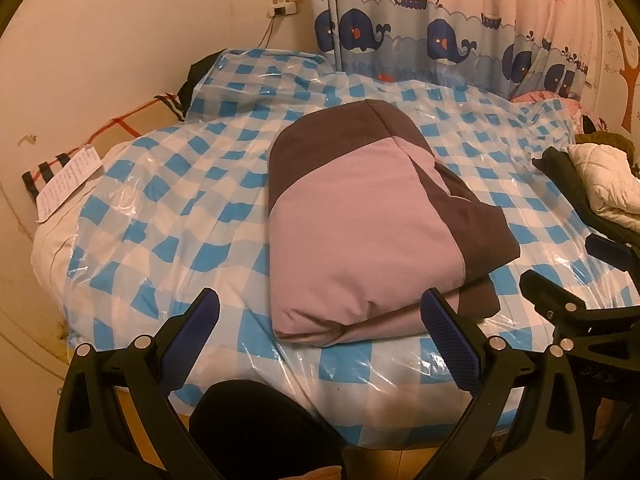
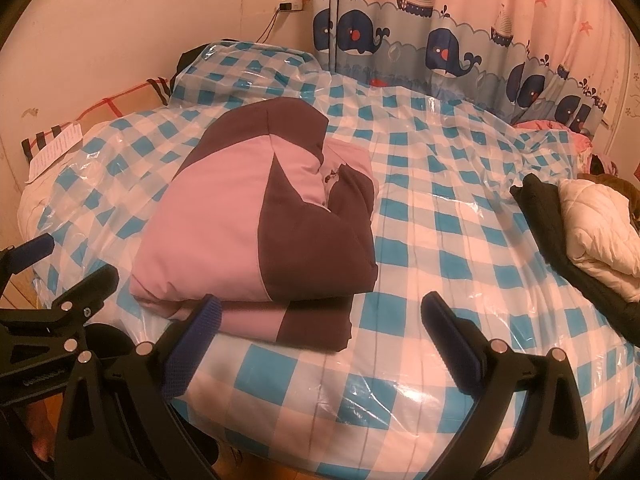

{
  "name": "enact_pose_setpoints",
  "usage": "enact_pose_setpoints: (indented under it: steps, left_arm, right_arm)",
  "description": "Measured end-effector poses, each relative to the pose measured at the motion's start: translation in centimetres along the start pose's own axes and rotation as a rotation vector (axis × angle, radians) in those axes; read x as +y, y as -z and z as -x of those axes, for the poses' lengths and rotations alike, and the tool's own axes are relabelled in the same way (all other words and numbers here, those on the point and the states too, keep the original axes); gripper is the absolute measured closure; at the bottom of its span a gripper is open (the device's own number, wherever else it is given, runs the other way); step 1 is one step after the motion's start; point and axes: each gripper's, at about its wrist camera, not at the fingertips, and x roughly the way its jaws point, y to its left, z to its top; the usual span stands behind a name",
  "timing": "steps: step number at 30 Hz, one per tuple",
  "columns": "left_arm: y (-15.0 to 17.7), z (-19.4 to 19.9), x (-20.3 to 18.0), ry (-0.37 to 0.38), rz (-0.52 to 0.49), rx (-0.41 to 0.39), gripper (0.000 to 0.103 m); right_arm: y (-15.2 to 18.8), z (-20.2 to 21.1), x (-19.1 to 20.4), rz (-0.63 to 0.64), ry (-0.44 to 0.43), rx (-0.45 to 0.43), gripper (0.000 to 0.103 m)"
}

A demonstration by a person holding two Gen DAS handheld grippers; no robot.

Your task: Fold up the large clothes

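Note:
A pink and dark brown padded jacket (image 1: pixel 360 220) lies folded into a thick bundle on the bed; the right wrist view shows the jacket (image 2: pixel 256 224) left of centre. My left gripper (image 1: pixel 320 312) hangs open just in front of the bundle's near edge, nothing between its fingers. My right gripper (image 2: pixel 320 316) is open too, at the bundle's near right corner and above the bedcover. In the left wrist view the right gripper (image 1: pixel 592 264) shows at the right edge. The left gripper (image 2: pixel 60 264) shows at the left edge of the right wrist view.
The bed (image 2: pixel 440 240) is covered in blue and white checks under clear plastic. A black garment (image 2: pixel 560 240) and a cream quilted jacket (image 2: pixel 600 224) lie at its right side. A whale-print curtain (image 2: pixel 440 40) hangs behind. A dark trouser leg (image 1: pixel 248 428) of the person is below.

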Motion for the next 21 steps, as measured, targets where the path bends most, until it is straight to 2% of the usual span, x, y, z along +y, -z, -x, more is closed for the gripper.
enact_pose_setpoints:
  steps: [21]
  left_arm:
    - [0.1,-0.2,-0.3,-0.007,-0.006,0.024,0.007]
  right_arm:
    - [0.1,-0.1,-1.2,0.016,0.018,-0.013,0.007]
